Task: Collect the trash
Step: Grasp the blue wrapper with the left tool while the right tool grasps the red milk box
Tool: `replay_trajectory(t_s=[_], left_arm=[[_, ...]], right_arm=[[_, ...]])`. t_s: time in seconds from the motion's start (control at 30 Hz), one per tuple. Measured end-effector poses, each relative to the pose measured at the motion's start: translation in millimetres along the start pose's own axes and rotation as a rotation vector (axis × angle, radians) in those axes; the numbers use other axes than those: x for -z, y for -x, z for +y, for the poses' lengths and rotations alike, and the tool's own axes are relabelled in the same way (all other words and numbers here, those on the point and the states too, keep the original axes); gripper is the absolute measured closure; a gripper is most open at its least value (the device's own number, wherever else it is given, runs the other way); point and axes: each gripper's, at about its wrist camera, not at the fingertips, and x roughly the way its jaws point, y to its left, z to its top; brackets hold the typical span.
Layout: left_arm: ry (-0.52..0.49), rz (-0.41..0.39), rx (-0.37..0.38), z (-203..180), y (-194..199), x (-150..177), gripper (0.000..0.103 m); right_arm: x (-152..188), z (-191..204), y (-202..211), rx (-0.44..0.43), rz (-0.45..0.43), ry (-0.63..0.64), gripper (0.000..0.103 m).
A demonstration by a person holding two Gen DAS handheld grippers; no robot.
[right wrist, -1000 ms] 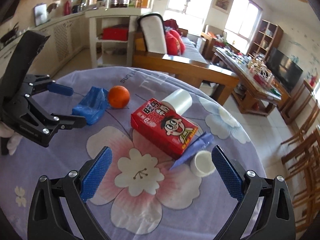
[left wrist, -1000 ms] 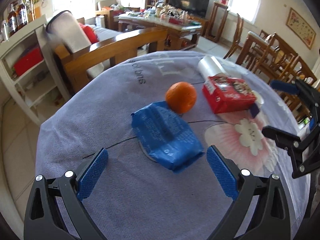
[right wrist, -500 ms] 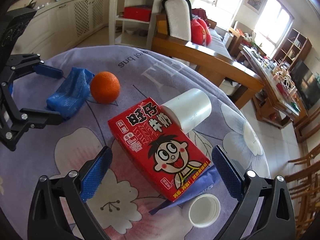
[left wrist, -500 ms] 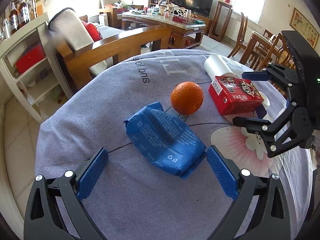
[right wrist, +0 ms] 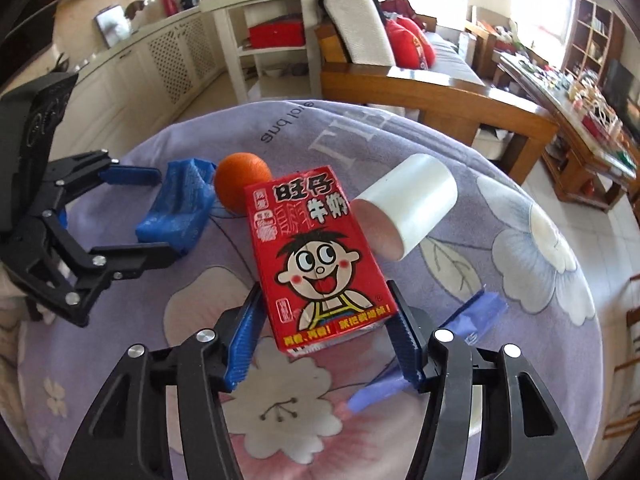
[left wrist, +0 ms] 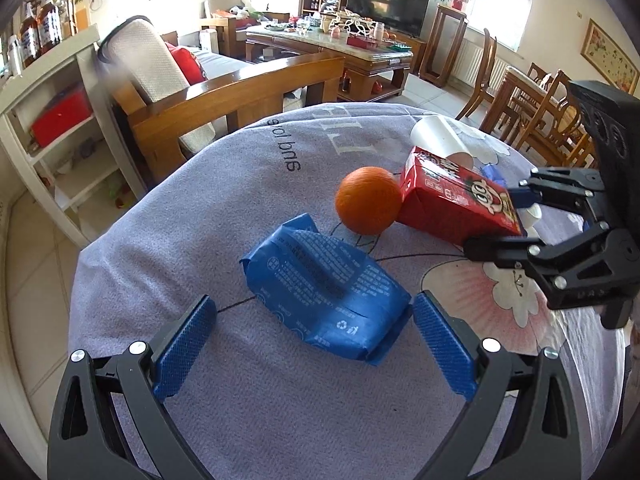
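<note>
A crumpled blue wrapper [left wrist: 324, 296] lies on the purple cloth, and my left gripper [left wrist: 312, 340] is open around its near end, right pad touching it. A red milk carton [right wrist: 316, 256] lies flat beside an orange [right wrist: 240, 180]. My right gripper [right wrist: 326, 332] has closed in on the carton's near end, pads at both sides. The right gripper also shows in the left wrist view [left wrist: 516, 220] at the carton [left wrist: 452, 200]. The left gripper shows in the right wrist view [right wrist: 152, 216] around the wrapper [right wrist: 176, 208].
A white paper cup [right wrist: 408, 208] lies on its side behind the carton. A blue flat wrapper [right wrist: 476, 316] lies under the right gripper, partly hidden. The round table's edge [left wrist: 92, 248] drops off left; a wooden bench [left wrist: 240, 92] stands behind it.
My right gripper moved forward onto the red carton and closed on it. My left gripper moved forward so the blue wrapper now sits between its fingers.
</note>
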Motion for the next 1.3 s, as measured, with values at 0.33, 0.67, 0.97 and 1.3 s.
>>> replay_trajectory(t_s=[0.33,0.67,0.97,1.3], left_arm=[[0.040,-0.024,0.041,6.9,3.1,-1.1,0.007],[0.086,-0.053,0.027,16.6,2.3,-5.9,0.027],[0.147,-0.064,0.085,29.3,2.2,-6.9,0.076],[0.045,-0.112,0.212,12.2,12.4,-2.8,0.099]], right_arm=[[9.4,16.1,2.1,0.031,-0.040,-0.072,0.050],[0.5,23.1,-0.7,0.096,-0.077,-0.027,0.026],[-4.2,29.4,-2.3,0.061,-0.096,-0.054,0.052],[20.9,44.8,43.0,0.046,-0.192,-0.196,0.052]])
